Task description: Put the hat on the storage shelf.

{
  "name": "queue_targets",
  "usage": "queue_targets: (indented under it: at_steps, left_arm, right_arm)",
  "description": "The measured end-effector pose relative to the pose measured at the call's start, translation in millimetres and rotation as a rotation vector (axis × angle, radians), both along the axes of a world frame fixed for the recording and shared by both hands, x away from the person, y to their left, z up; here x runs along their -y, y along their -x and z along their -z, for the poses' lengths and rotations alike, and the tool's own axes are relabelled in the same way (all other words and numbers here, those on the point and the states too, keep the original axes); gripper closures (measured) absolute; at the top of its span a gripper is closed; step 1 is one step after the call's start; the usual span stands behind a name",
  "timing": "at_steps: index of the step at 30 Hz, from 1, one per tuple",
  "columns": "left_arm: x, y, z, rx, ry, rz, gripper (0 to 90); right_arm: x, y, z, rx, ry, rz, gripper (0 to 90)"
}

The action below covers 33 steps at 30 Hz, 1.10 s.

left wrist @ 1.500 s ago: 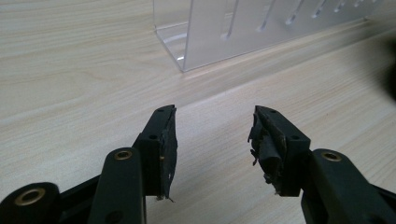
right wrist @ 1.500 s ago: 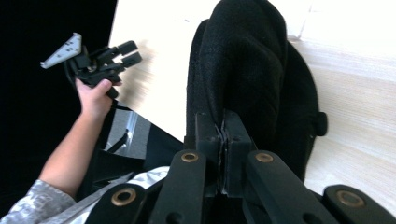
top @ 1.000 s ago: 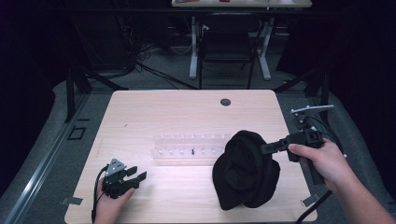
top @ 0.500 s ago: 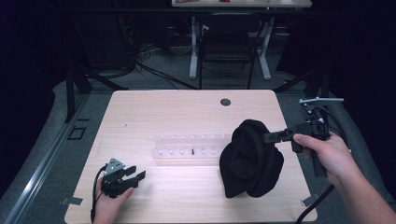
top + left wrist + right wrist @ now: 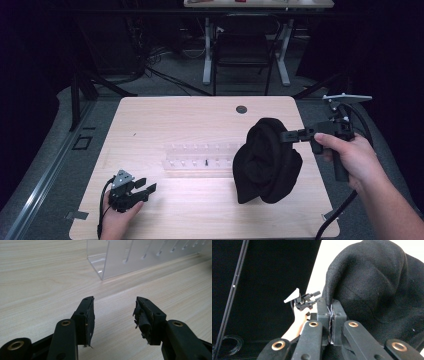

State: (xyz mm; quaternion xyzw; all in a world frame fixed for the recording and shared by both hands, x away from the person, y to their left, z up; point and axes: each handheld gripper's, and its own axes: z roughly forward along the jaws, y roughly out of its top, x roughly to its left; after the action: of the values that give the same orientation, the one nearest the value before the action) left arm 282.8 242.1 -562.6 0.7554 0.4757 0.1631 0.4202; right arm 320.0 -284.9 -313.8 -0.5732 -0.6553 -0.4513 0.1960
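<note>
Resting at the table's (image 5: 150,115) near-left edge, the left gripper (image 5: 141,189) has jaws wide, bare wood around it; one clear slotted rack (image 5: 200,155) lies mid-table; the right gripper (image 5: 289,135), pinched tight, holds one black cloth (image 5: 267,162) up near the right edge

Right claw (image 5: 286,136) grips black cloth (image 5: 267,162) above wooden table (image 5: 200,115).

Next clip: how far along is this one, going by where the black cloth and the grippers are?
Done: the right gripper has pinched the black cloth by an edge and raised it, its lower part still at the table. In hand: the cloth hangs bunched. Left: the left gripper sits open and idle; the clear rack is untouched.
</note>
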Motion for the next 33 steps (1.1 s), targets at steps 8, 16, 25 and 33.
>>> queue_targets:
  at_steps: [8, 16, 25, 33]
  left_arm:
    - [2.0, 0.1, 0.1, 0.004, 0.004, 0.005, 50.1]
    - [0.8, 0.1, -0.6, 0.001, 0.006, 0.008, 50.1]
    - [0.3, -0.4, -0.6, 0.001, 0.008, 0.008, 50.1]
    - [-0.3, -0.6, -0.8, 0.002, 0.013, 0.005, 50.1]
  right_arm:
    - [-5.4, -5.9, -10.6, 0.020, -0.035, 0.008, 88.1]
    - [-15.4, -13.1, -23.3, 0.044, -0.059, 0.007, 88.1]
    - [-29.8, -26.9, -32.1, 0.061, -0.067, 0.014, 88.1]
    - [-41.3, -40.3, -37.1, 0.076, -0.070, 0.033, 88.1]
